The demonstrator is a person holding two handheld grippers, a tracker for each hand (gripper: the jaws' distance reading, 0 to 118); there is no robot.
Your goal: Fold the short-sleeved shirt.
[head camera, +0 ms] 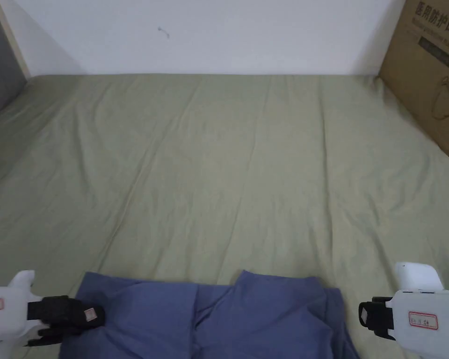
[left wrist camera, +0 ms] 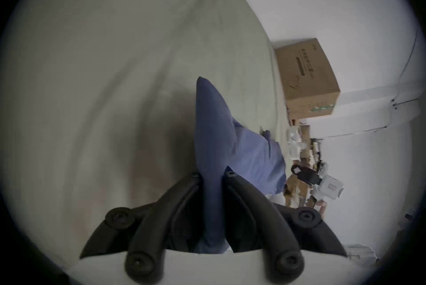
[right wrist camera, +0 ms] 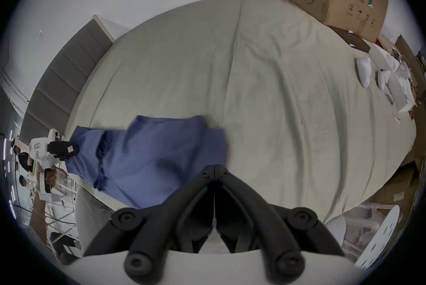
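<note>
A blue short-sleeved shirt [head camera: 209, 318] lies rumpled on the near edge of a green bed sheet [head camera: 228, 177]. My left gripper [head camera: 95, 315] is at the shirt's left edge. In the left gripper view its jaws are shut on a fold of the blue shirt [left wrist camera: 211, 140] that runs between them. My right gripper [head camera: 361, 315] hovers just off the shirt's right edge. In the right gripper view its jaws [right wrist camera: 214, 171] meet tip to tip with no cloth between them, and the shirt [right wrist camera: 149, 151] lies to their left.
A large cardboard box [head camera: 429, 70] stands at the bed's far right corner against the white wall. Small white items [right wrist camera: 364, 73] and clutter lie along the bed's right side. A grey padded headboard [right wrist camera: 60, 82] borders the left.
</note>
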